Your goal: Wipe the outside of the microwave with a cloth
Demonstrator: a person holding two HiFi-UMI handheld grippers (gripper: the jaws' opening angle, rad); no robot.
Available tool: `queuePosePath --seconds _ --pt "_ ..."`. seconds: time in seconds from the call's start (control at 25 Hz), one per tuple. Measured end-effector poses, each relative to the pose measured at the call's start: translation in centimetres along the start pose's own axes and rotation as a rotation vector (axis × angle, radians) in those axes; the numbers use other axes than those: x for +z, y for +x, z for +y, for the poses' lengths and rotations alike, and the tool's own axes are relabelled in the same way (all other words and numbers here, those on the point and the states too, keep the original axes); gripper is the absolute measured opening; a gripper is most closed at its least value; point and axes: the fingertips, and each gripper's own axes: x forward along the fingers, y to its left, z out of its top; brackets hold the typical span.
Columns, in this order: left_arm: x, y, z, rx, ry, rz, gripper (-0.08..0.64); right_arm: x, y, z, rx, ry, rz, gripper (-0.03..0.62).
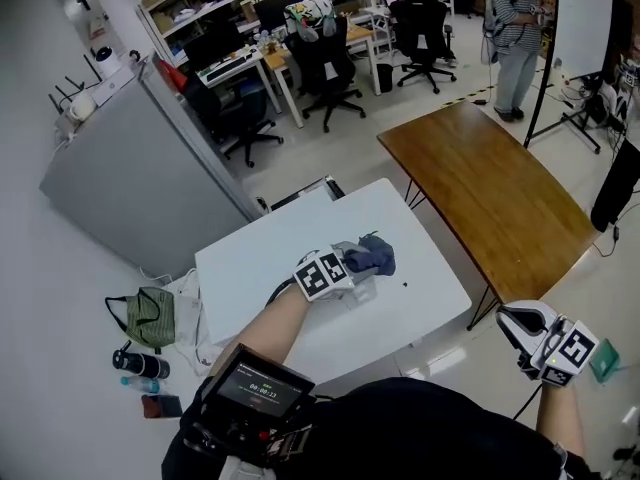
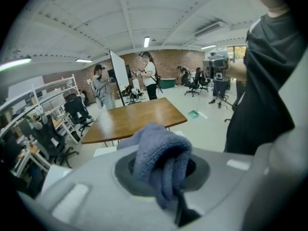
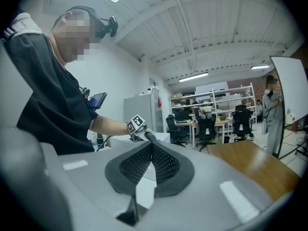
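A blue-grey cloth (image 1: 372,256) is bunched in my left gripper (image 1: 358,268), which is shut on it just above the white table (image 1: 270,258), right of its middle. In the left gripper view the cloth (image 2: 161,160) fills the gap between the jaws and droops over them. My right gripper (image 1: 512,323) hangs off the table's right side over the floor, jaws shut with their tips touching and nothing between them (image 3: 151,159). No microwave shows in any view.
A brown wooden table (image 1: 490,188) stands to the right of the white one. A tall grey cabinet (image 1: 130,178) stands at the left. A green bag (image 1: 150,316) and a bottle (image 1: 140,365) lie on the floor. Office chairs (image 1: 325,63) and a standing person (image 1: 515,28) are farther off.
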Motion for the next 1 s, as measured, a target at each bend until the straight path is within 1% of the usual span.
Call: queuePosePath --seconds 0.12,0.2,0.28,0.32,0.4,0.48,0.6,0.72,0.84,0.92,1.0 --pt "3.0 2.8 -0.3 -0.005 0.042 0.005 0.057 0.1 -2.2 -1.2 -0.033 0.009 -0.014 0.006" --pt "4.7 2.2 -0.9 0.017 0.046 -0.037 0.057 0.2 -2.1 -1.2 -0.019 0.008 -0.019 0.006" --pt "5.6 -0.2 -1.6 0.050 0.027 -0.098 0.057 0.4 -1.0 -0.5 0.016 0.003 -0.026 0.006" --pt "5.5 -1.9 -2.0 0.070 0.008 -0.128 0.057 0.5 -0.1 0.0 0.039 -0.001 -0.030 0.006" --pt "4.0 -6.0 -3.0 0.111 -0.039 -0.179 0.057 0.8 2.1 1.7 0.091 -0.014 -0.037 0.006" --pt "1.1 -10.7 -4.3 0.159 -0.063 -0.197 0.057 1.4 4.7 4.0 0.142 -0.033 -0.042 0.006" --pt "-5.2 -18.4 -6.6 0.258 -0.039 -0.160 0.057 2.3 9.3 8.6 0.216 -0.066 -0.040 0.006" --pt "-13.5 -24.2 -10.5 0.349 0.000 -0.045 0.057 1.9 13.8 13.8 0.283 -0.066 -0.033 0.006" --pt "-21.5 -27.6 -13.9 0.430 0.017 0.085 0.057 0.7 17.4 18.3 0.347 -0.057 -0.003 0.006" --pt "-25.0 -29.3 -14.6 0.501 0.035 0.154 0.057 0.7 19.1 21.0 0.377 -0.056 0.018 0.006" --pt "-26.4 -30.4 -14.3 0.572 0.105 0.204 0.057 1.5 20.1 23.2 0.389 -0.055 0.027 0.006"
